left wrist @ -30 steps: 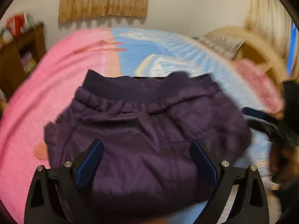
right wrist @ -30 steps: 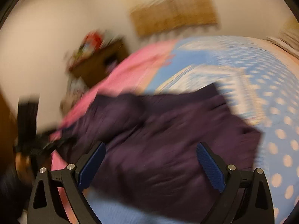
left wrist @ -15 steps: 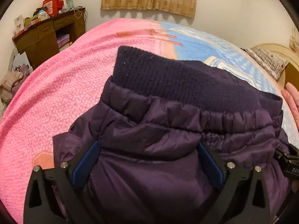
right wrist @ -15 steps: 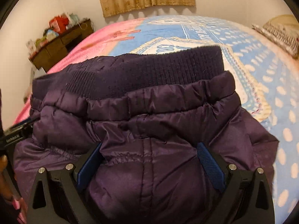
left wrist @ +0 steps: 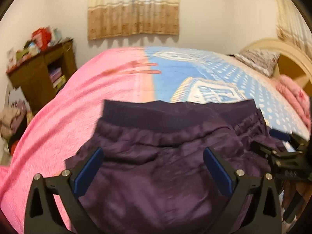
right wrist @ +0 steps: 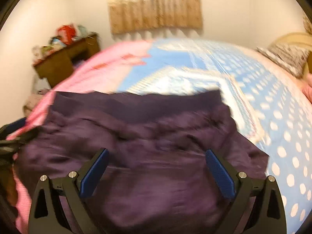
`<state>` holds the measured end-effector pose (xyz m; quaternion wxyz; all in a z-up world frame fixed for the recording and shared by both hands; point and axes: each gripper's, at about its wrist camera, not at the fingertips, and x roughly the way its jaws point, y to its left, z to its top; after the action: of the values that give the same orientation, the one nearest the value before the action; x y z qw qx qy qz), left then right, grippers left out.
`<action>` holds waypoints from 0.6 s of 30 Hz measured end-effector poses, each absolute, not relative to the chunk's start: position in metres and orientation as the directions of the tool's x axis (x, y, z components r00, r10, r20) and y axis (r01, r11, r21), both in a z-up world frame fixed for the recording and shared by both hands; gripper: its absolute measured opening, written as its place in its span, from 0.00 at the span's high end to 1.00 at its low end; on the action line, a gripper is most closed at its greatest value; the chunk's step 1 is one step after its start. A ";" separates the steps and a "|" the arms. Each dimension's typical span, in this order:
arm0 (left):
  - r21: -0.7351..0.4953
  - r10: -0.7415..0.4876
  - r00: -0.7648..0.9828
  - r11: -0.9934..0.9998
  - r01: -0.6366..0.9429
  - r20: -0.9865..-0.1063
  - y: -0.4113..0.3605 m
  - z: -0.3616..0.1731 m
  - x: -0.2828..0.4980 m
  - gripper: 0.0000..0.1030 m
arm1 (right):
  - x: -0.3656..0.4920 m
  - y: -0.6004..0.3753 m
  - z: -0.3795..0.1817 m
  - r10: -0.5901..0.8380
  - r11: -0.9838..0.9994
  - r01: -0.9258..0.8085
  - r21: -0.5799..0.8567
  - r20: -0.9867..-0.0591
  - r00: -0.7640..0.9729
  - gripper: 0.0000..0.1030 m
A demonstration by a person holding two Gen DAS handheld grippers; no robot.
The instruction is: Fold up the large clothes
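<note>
**Purple jacket laid on the bed, both grippers spread wide above it**

Left wrist view: the purple jacket (left wrist: 156, 165) is seen lying on the bed (left wrist: 78, 107), its dark ribbed hem (left wrist: 165, 115) turned toward the far wall. The jacket rests across the line where the pink cover meets the blue dotted cover (left wrist: 224, 72). The left gripper (left wrist: 153, 165) is held over the jacket's near part with its jaws spread wide; the blue pads (left wrist: 88, 170) are seen clear of the fabric, and nothing is pinched between them. At the jacket's right edge the right gripper (left wrist: 280, 146) is seen, blurred. Beyond the jacket, a curtain (left wrist: 133, 9) hangs on the wall, a wooden desk (left wrist: 41, 72) stands left of the bed, and a patterned pillow (left wrist: 257, 62) lies at the headboard.

Right wrist view: the picture is smeared by motion. The jacket (right wrist: 146, 156) fills the lower middle, with the dotted cover (right wrist: 273, 117) to its right. The right gripper (right wrist: 157, 168) is held wide apart over the jacket, and no fabric is seen clamped between its pads. At the jacket's left edge a dark part of the left gripper (right wrist: 11, 138) is just visible.
</note>
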<state>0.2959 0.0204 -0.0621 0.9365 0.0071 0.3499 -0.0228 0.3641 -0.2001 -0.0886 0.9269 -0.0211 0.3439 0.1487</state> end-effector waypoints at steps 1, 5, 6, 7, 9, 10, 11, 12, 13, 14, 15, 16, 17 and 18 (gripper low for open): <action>0.025 -0.017 0.741 0.999 0.046 -0.671 0.013 -0.071 0.300 0.00 | 0.360 -0.194 -0.088 0.270 0.949 -0.310 0.052 -0.640 0.719 0.04; 0.111 0.111 0.707 0.993 -0.046 -0.698 0.010 -0.106 0.311 0.00 | 0.357 -0.186 -0.122 0.151 0.955 -0.280 -0.095 -0.658 0.738 0.04; 0.087 0.098 0.702 0.995 -0.051 -0.705 0.013 -0.111 0.314 0.00 | 0.358 -0.190 -0.130 0.167 0.954 -0.289 -0.080 -0.660 0.733 0.04; 0.060 0.084 0.690 0.996 -0.058 -0.719 0.017 -0.116 0.316 0.00 | 0.360 -0.194 -0.138 0.186 0.954 -0.294 -0.054 -0.662 0.726 0.04; 0.073 0.106 0.688 0.994 -0.077 -0.718 0.016 -0.116 0.317 0.00 | 0.363 -0.196 -0.141 0.188 0.957 -0.287 -0.041 -0.667 0.721 0.04; 0.101 0.131 0.684 0.991 -0.083 -0.718 0.011 -0.118 0.317 0.00 | 0.364 -0.194 -0.143 0.173 0.957 -0.285 -0.057 -0.674 0.718 0.04; 0.111 0.140 0.678 0.990 -0.086 -0.722 0.010 -0.120 0.320 0.00 | 0.367 -0.193 -0.145 0.166 0.957 -0.284 -0.064 -0.684 0.710 0.04; 0.114 0.148 0.675 0.989 -0.095 -0.723 0.009 -0.122 0.321 0.00 | 0.366 -0.194 -0.147 0.168 0.957 -0.284 -0.059 -0.688 0.706 0.03; 0.117 0.154 0.678 0.988 -0.101 -0.718 0.009 -0.122 0.319 0.00 | 0.368 -0.196 -0.148 0.174 0.957 -0.287 -0.051 -0.691 0.702 0.03; 0.116 0.155 0.684 0.988 -0.102 -0.713 0.010 -0.123 0.318 0.00 | 0.366 -0.199 -0.150 0.179 0.956 -0.289 -0.045 -0.691 0.701 0.03; 0.113 0.155 0.689 0.988 -0.106 -0.708 0.011 -0.124 0.317 0.00 | 0.365 -0.200 -0.151 0.179 0.956 -0.290 -0.047 -0.690 0.701 0.03; 0.114 0.157 0.694 0.988 -0.108 -0.702 0.011 -0.124 0.315 0.00 | 0.364 -0.200 -0.152 0.180 0.956 -0.291 -0.046 -0.690 0.701 0.02; 0.117 0.159 0.698 0.987 -0.108 -0.698 0.010 -0.125 0.316 0.00 | 0.364 -0.201 -0.153 0.182 0.955 -0.293 -0.045 -0.690 0.700 0.02; 0.117 0.160 0.701 0.987 -0.108 -0.695 0.010 -0.125 0.315 0.00 | 0.364 -0.202 -0.153 0.181 0.955 -0.294 -0.047 -0.692 0.699 0.02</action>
<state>0.3147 0.0103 -0.1248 0.9217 0.0337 0.3795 0.0727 0.3640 -0.2022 -0.1530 0.9185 -0.0771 0.3657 0.1292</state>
